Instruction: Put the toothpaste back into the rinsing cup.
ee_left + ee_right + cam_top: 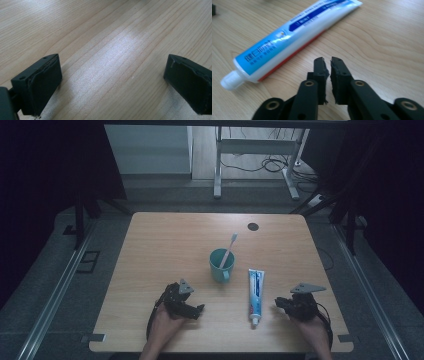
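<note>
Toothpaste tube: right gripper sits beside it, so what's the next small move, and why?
Probably open the right gripper and ease it over the toothpaste tube. Its jaws stand nearly shut on nothing, just short of the tube, which lies flat on the table, cap toward the person.

Table (150, 270): pale wood w/ fine straight grain, light tan; one small dark round spot (253, 226) near far edge. Cup (221, 265): teal, inside & out, same teal handle. Toothbrush (229, 249) in it: whitish handle & head. Toothpaste tube (294, 37): white body w/ light-blue band, dark-blue strip w/ white lettering, red stripe along lower edge, white cap. Left gripper (187, 306) & right gripper (290, 305): black bodies, matte black pads, each w/ grey triangular plate on top; brass-coloured pivot rings on the right one in right gripper view. Floor around: grey; surroundings dark, near black.
</note>
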`<state>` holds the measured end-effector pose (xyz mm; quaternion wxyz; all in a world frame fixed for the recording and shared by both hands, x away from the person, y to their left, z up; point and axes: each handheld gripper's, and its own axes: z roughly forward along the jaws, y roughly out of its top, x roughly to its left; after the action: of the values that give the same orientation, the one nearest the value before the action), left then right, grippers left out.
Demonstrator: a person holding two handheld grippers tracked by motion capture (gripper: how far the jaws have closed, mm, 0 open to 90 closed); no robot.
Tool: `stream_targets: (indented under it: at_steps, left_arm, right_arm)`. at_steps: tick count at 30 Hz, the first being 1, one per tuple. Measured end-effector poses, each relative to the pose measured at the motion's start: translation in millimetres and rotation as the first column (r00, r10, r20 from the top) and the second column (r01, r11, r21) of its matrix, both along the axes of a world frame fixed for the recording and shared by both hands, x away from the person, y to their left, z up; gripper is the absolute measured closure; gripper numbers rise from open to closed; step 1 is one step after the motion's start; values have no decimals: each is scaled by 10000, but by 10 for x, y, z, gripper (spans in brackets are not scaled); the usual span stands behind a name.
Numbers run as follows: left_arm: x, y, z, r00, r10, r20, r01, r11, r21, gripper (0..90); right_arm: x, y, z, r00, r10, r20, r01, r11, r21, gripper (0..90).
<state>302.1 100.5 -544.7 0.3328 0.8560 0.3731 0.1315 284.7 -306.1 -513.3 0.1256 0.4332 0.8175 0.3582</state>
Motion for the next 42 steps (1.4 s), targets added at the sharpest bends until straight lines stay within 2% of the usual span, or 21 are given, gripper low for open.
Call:
stream_targets:
  at_steps: [3,7,21,26,33,36,38,42]
  left_arm:
    - [0,3,2,10000,-23,-7,23,10000,37,21]
    - [0,3,3,10000,-15,-4,15,10000,33,22]
    - [0,4,3,10000,-22,-5,22,10000,46,23]
    - [0,2,2,10000,6,3,-6,10000,19,23]
    - [0,5,3,10000,-19,-4,19,10000,44,23]
    - [0,4,3,10000,-19,-5,19,10000,44,23]
    - [0,4,3,10000,-18,-4,18,10000,43,23]
    - [0,4,3,10000,-18,-5,18,10000,42,23]
  right_arm:
    - [28,52,36,9995,296,-49,-296,9995,80,890]
    - [73,131,107,9991,398,-140,-393,9985,373,894]
    - [186,489,310,9923,1230,166,-1235,9919,294,894]
    - [221,619,278,9882,1525,120,-1526,9882,126,894]
    - [229,768,166,9833,1810,-181,-1808,9834,149,894]
    - [207,844,101,9805,1938,-323,-1939,9810,-2,895]
    - [198,866,66,9798,1957,-411,-1962,9805,-77,895]
    - [188,860,41,9798,1934,-504,-1931,9811,109,894]
